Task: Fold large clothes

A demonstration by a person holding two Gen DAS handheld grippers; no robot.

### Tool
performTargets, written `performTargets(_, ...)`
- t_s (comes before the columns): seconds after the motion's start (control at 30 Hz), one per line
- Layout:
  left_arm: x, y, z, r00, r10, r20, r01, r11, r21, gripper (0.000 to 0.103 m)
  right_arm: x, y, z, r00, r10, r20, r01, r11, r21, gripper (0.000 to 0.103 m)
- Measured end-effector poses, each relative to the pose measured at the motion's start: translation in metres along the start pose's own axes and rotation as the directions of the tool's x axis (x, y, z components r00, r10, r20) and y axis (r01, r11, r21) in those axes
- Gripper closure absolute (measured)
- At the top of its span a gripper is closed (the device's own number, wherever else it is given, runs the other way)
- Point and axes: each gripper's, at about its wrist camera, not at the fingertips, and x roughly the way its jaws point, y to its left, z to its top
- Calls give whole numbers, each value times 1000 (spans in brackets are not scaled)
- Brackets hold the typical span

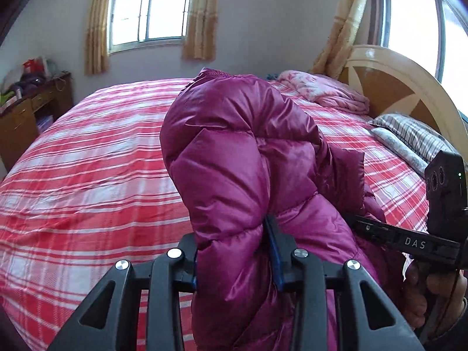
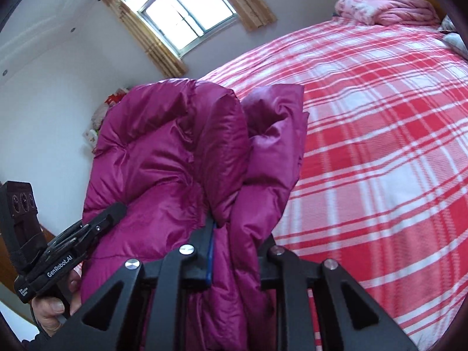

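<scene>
A large magenta puffer jacket [image 1: 234, 146] is held up above the bed, bunched and hanging. My left gripper [image 1: 234, 251] is shut on a thick fold of it. My right gripper [image 2: 234, 251] is shut on another fold of the same jacket [image 2: 175, 152]. The right gripper also shows at the right edge of the left wrist view [image 1: 409, 239], pushed into the jacket. The left gripper shows at the left of the right wrist view [image 2: 96, 225]. The two grippers are close together. Most of each fingertip is hidden by fabric.
A bed with a red and white plaid cover [image 1: 87, 161] lies below and ahead. A folded pink quilt [image 1: 327, 90], pillows [image 1: 409, 137] and a wooden headboard [image 1: 395, 79] are at the right. A cluttered wooden desk [image 1: 29, 108] stands at the left wall.
</scene>
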Motion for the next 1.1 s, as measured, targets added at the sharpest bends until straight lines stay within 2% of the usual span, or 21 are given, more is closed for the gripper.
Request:
performTargets(0.33, -40, 73, -22, 994, 109, 25, -106, 990, -95, 66, 57, 79, -11, 994, 79, -78, -87, 991, -99, 82)
performTargets(0.8, -72, 145, -44, 977, 212, 27, -204, 962, -184, 66, 126, 136, -6, 976, 139, -170, -170, 968, -186, 82)
performTargets(1.1, -73, 177, -59, 969, 246, -4, -240, 942, -235, 66, 163, 157, -12, 964, 144, -225, -191, 959, -207, 82)
